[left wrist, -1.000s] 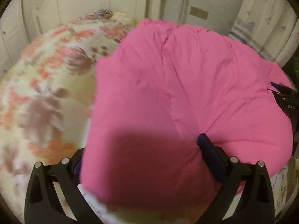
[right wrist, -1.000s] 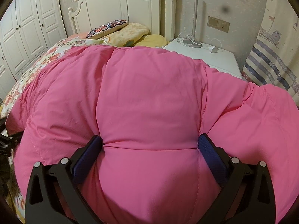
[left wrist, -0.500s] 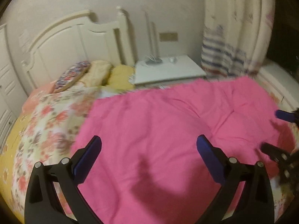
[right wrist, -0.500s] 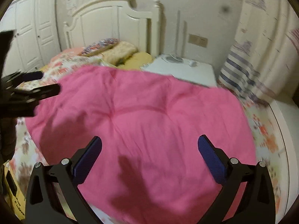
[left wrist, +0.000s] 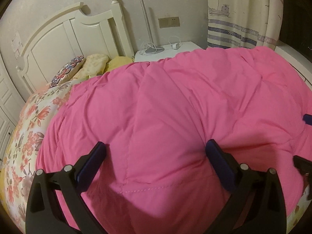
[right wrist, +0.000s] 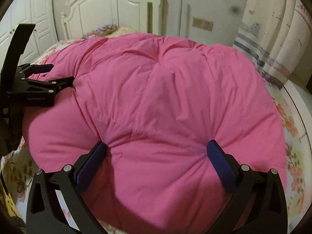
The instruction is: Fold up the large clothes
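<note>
A puffy pink quilted garment [left wrist: 175, 101], perhaps a down coat or padded cover, lies spread over most of a bed with a floral sheet [left wrist: 33, 128]. Its far edge reaches toward the pillows [left wrist: 87, 66] and the white headboard [left wrist: 64, 33]. Its near edge bulges up at the foot edge of the bed.

The left tongs [left wrist: 156, 152] stand wide apart, with a thick roll of the pink padding swelling between the two blue pads; they straddle it but are not clamped. The right tongs [right wrist: 157, 152] are in the same state, apart around the near edge further along toward the bed's right side. In the right view the left tongs [right wrist: 50, 74] appear at the garment's left corner.

This looks like the start of a fold: both tongs are set on the near edge. Next, each would need to close firmly on the bulky hem, then lift and carry it toward the headboard.
</note>
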Demonstrator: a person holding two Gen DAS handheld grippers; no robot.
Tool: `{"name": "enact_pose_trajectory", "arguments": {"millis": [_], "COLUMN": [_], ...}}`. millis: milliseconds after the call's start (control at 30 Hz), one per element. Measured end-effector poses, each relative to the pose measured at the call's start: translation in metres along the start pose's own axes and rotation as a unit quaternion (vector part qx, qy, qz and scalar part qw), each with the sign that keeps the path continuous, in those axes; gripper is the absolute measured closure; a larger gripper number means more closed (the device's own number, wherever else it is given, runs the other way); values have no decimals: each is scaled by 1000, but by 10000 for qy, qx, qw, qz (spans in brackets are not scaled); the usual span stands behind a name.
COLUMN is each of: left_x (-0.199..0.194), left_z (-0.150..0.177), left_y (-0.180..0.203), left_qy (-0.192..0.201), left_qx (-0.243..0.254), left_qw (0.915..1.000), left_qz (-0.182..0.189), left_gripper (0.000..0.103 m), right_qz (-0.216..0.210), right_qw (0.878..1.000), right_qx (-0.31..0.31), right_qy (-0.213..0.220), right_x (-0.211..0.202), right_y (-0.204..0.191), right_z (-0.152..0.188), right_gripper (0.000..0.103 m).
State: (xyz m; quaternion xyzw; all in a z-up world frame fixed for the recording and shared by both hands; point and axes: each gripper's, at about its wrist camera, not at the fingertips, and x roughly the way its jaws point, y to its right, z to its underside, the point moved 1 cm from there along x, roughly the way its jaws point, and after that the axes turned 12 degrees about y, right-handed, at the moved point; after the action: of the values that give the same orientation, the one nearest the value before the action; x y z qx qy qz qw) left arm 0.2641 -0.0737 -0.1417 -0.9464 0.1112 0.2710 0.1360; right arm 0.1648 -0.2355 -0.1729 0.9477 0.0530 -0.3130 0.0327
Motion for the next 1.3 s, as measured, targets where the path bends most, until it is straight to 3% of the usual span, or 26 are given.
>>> {"name": "enact_pose_trajectory", "arguments": {"millis": [133, 267, 533, 667, 767, 833, 933, 1000, 1067, 1133, 1233, 1300], "left_x": [1, 2, 7, 10, 12, 11, 1, -15, -18, -1, 37, 59], "left_z": [2, 2, 4, 7, 8, 6, -20, -47, -78, -100, -117, -119], "left_y": [-2, -1, -2, -2, -5, -5, -6, -4, 5, 17, 33, 39], "left_qy": [34, 23, 16, 8, -10, -183, -688, -314, -2, -31, -173, -268], "left_qx": [-44, -38, -82, -83, -200, -266, -445, -433, -192, 66, 386, 546], "left_qw": [10000, 10000, 9999, 9999, 9997, 9994, 9962, 9978, 9996, 9999, 9991, 9981], "left_qz": [31, 19, 81, 88, 140, 108, 298, 391, 198, 101, 85, 49], "left_gripper": [2, 2, 2, 2, 2, 2, 3, 2, 2, 2, 2, 2], "right_qz": [201, 221, 100, -113, -465, -419, -239, -270, -269, -407, -722, -889], "right_qw": [9988, 9996, 9998, 9997, 9958, 9943, 9937, 9918, 9908, 9909, 9910, 9909], "right_qx": [9, -156, -48, 216, 726, 861, 911, 1078, 1089, 983, 331, -77], "right_qy": [443, 44, 169, 69, 305, 475, 608, 636, 754, 827, 1075, 1012], "right_x": [-31, -8, -1, -13, -39, -52, -63, -62, -56, -51, -51, -47], "right_y": [-9, -17, -12, -7, 6, 13, 26, 33, 29, 14, -27, -52], "right_z": [-8, 2, 11, 9, 12, 8, 2, 0, -7, -15, -28, -31], "right_gripper": [5, 4, 4, 4, 4, 4, 4, 4, 4, 4, 4, 4]}}
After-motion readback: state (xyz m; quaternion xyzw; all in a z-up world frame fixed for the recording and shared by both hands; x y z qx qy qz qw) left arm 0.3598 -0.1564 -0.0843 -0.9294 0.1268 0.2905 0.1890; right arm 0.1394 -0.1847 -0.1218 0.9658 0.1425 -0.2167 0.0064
